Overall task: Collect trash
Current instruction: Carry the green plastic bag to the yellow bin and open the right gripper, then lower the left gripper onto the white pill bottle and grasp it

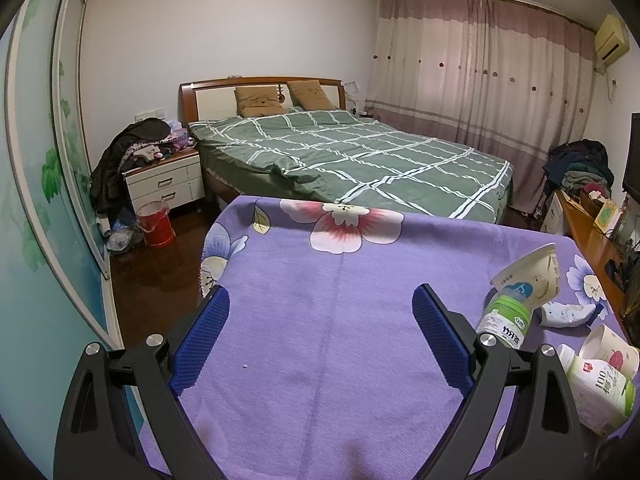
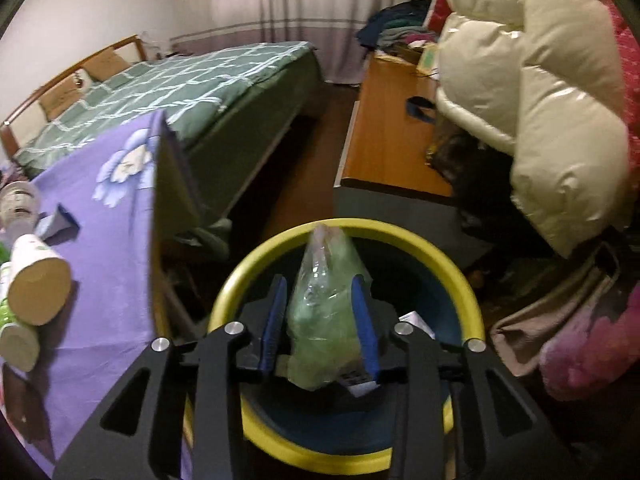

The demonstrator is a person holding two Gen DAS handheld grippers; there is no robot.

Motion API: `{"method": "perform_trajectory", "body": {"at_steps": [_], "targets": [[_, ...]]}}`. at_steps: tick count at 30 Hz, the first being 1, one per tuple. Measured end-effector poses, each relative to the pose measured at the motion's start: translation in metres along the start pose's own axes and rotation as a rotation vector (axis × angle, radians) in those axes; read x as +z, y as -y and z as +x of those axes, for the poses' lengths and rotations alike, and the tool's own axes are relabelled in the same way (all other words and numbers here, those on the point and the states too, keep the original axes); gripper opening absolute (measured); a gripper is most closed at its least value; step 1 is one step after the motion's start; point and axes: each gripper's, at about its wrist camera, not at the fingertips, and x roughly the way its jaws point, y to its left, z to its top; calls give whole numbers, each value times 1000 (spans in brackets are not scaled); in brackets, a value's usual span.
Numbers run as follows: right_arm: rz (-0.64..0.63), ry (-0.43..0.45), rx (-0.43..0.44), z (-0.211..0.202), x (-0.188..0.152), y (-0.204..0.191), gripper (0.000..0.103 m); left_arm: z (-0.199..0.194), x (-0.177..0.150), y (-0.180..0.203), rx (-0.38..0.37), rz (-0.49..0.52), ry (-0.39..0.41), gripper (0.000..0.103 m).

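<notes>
Left wrist view: your left gripper (image 1: 320, 328) hovers over bare purple cloth (image 1: 320, 280), jaws spread wide, holding nothing. The remaining trash lies to its right: a plastic bottle (image 1: 505, 314) with its neck stuck in a tipped paper cup (image 1: 532, 274), a crumpled wrapper (image 1: 568, 314), a white drink bottle (image 1: 600, 390) and a second cup (image 1: 610, 354). The nearest bottle's long axis points away and to the right.

Right wrist view: your right gripper (image 2: 320, 320) pinches a crumpled green plastic bag (image 2: 326, 320), long axis running out along the fingers, directly above the yellow-rimmed bin (image 2: 468, 280). Bag looks ready to drop; spread the jaws there. The left hand is nearer the leftover bottles.
</notes>
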Motion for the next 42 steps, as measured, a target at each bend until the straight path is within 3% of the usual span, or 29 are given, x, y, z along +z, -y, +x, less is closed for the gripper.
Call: {"method": "perform_trajectory", "body": {"at_steps": [5, 8, 14, 21, 26, 32, 38, 42], "targets": [[50, 80, 56, -15, 10, -8, 34, -2, -1, 3, -4, 8, 1, 92], [74, 168, 114, -24, 25, -30, 46, -1, -2, 5, -4, 15, -2, 92], [26, 281, 129, -22, 42, -92, 48, -4, -2, 4, -3, 9, 7, 92], [-81, 257, 133, -9, 31, -127, 48, -21, -12, 7, -46, 28, -47, 92], [-91, 244, 151, -6, 25, -130, 51, -63, -32, 12, -145, 29, -98, 92], [-64, 247, 163, -8, 25, -122, 51, -102, -70, 39, -250, 101, -191, 92], [-69, 245, 172, -8, 25, -121, 52, -94, -96, 59, -259, 163, -271, 91], [-76, 239, 169, -6, 26, -122, 53, -80, -102, 65, -265, 193, -317, 79]]}}
